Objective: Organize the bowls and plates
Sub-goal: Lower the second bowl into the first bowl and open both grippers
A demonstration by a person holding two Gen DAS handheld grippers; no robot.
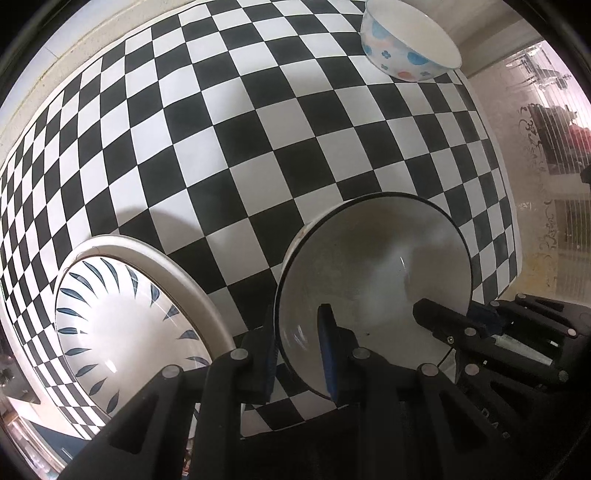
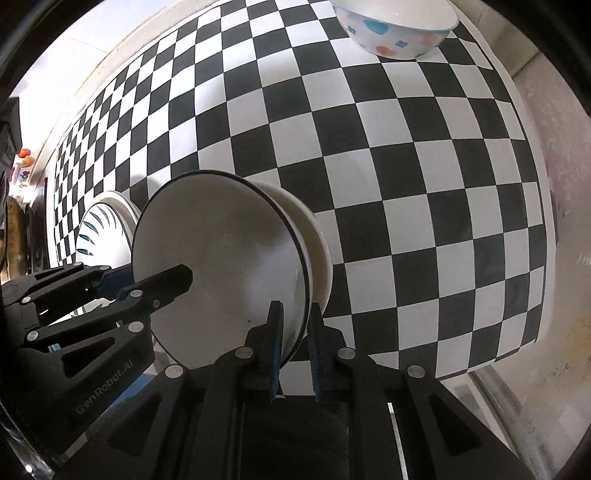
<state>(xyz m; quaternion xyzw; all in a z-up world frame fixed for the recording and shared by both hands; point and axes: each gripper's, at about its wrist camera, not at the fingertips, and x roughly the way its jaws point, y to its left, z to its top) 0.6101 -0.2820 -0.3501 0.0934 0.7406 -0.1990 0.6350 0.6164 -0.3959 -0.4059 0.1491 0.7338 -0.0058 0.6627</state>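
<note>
White bowl [image 1: 373, 280] sits near the checkered table's [image 1: 221, 147] front edge, both grippers' fingers clamped on opposite rims.

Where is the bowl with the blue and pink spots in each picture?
Left wrist view: the spotted bowl sits at the top right, on the far part of the checkered tablecloth.
Right wrist view: the same bowl is at the top, right of centre, partly cut off by the edge.
Shared landmark: the white bowl with a dark rim, low in both views.
</note>
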